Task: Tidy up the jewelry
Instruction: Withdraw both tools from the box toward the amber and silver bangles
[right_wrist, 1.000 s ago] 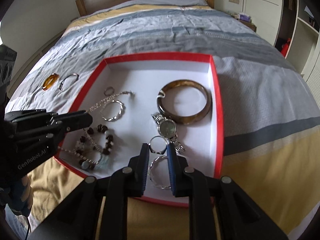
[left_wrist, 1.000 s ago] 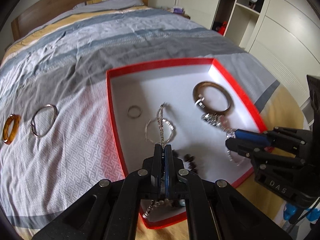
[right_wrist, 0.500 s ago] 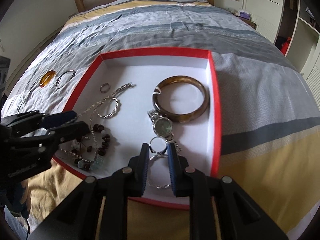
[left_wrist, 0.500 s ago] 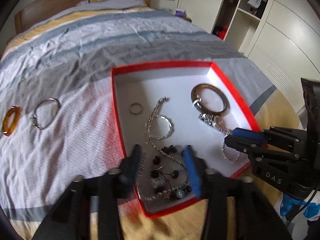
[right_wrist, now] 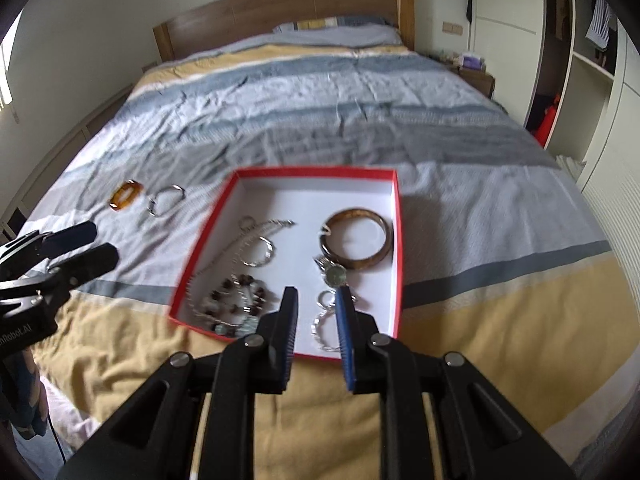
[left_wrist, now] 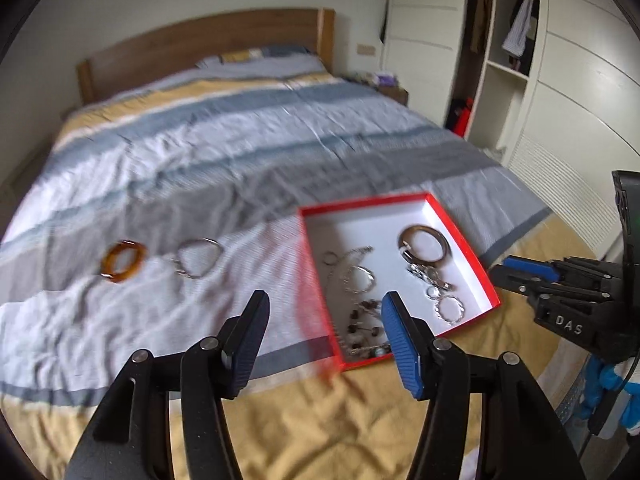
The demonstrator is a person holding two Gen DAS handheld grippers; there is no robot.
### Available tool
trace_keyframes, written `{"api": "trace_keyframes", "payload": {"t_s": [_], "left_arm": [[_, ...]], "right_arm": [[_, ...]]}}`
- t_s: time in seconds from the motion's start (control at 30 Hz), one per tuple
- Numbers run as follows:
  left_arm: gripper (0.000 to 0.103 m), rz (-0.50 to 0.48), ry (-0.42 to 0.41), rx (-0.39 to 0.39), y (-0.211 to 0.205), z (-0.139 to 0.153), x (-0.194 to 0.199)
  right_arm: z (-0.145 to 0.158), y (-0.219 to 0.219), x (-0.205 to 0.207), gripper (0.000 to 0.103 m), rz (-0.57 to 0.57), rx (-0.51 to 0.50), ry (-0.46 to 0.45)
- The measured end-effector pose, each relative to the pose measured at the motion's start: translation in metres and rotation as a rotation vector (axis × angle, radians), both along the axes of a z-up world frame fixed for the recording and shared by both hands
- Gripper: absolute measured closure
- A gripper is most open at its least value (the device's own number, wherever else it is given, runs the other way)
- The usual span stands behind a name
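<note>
A tray lies on the bed near its foot edge. In the tray, a bangle lies right, a watch just before it, chains and beads left. Left of the tray, two bracelets lie on the bed.

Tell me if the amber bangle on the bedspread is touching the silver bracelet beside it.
Apart. The left wrist view shows the amber bangle and the silver bracelet with a strip of bare bedspread between them.
</note>
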State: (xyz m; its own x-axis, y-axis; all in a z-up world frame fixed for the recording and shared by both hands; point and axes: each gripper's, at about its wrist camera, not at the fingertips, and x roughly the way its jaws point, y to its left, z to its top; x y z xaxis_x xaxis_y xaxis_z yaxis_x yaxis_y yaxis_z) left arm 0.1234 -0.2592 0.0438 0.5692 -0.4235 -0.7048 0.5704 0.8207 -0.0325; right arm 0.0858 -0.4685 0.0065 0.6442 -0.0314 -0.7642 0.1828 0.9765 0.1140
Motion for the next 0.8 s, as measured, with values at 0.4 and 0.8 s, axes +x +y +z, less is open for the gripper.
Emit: {"api": "trace_keyframes", "payload": {"t_s": [0.4, 0.8], "left_arm": [[0.027, 0.145, -0.134, -0.012, 0.090, 0.051, -0.065], [0.020, 0.279, -0.225, -0.019, 0.159, 0.071, -0.129]], "right_arm": [[0.062, 0.064, -0.050, 0.070, 0.045, -0.039, -0.108], [0.102, 0.130, -0.094, 0.066, 0.127, -0.052, -0.205]]}}
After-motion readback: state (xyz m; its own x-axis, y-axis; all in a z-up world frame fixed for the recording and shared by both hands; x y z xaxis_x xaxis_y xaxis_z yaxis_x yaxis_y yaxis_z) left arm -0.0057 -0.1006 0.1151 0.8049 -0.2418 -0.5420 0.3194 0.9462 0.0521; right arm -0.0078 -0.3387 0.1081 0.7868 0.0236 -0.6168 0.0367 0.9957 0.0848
